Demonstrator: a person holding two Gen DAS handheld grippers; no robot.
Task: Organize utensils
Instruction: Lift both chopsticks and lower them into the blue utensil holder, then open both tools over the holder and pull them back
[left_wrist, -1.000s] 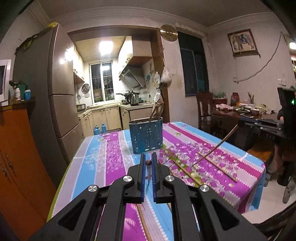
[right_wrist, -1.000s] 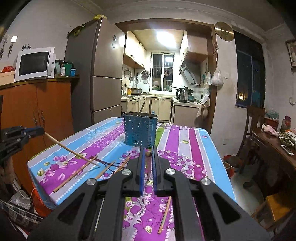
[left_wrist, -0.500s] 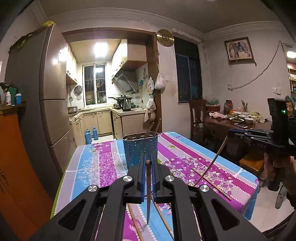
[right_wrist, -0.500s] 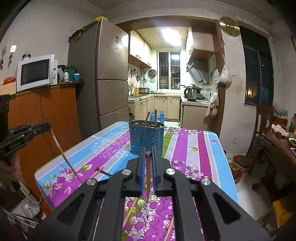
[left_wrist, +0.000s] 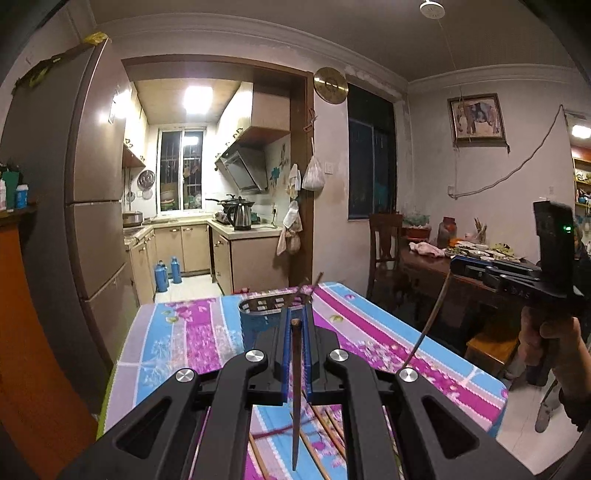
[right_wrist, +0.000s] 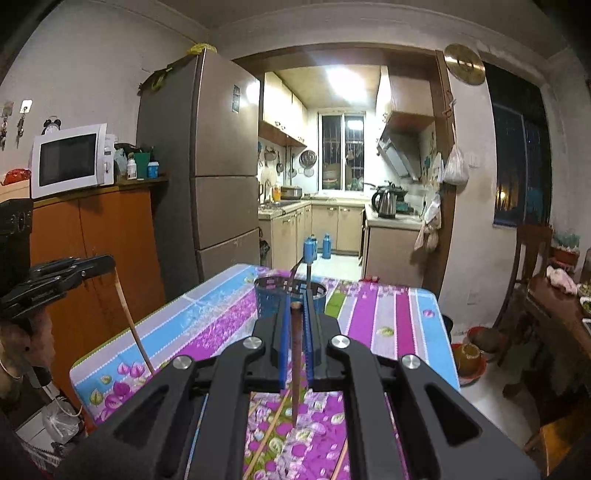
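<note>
**Chopsticks go up, ready for the blue holder**

Chopsticks are what this job is about. One dark chopstick (left_wrist: 295, 391) hangs point down, pinched between the closed fingers of the left gripper (left_wrist: 295, 325). Another dark chopstick (right_wrist: 294, 362) hangs the same way in the right gripper (right_wrist: 295, 306), which is also squeezed shut on it. Both sticks are in the air above the table, not touching it.

The blue holder (left_wrist: 258, 321) stands just past the left gripper's tips, in the middle of the striped tablecloth (left_wrist: 177, 332). A few sticks already lean inside it. More loose chopsticks (right_wrist: 266, 439) lie flat on the cloth under the grippers.

To do this step well, I think each hand should bring its stick right over the open top of the holder, keep the stick straight up and down, and lower the point inside before letting go. One hand at a time looks safer, so the sticks do not bump. The sticks leaning inside could get in the way, so aim for a free spot.

Compared with a second ago, both grippers are much higher. Then the sticks were low near the cloth and the holder looked tall; now we look down on its rim. The chopsticks have also swung from slanting to almost straight down.
</note>
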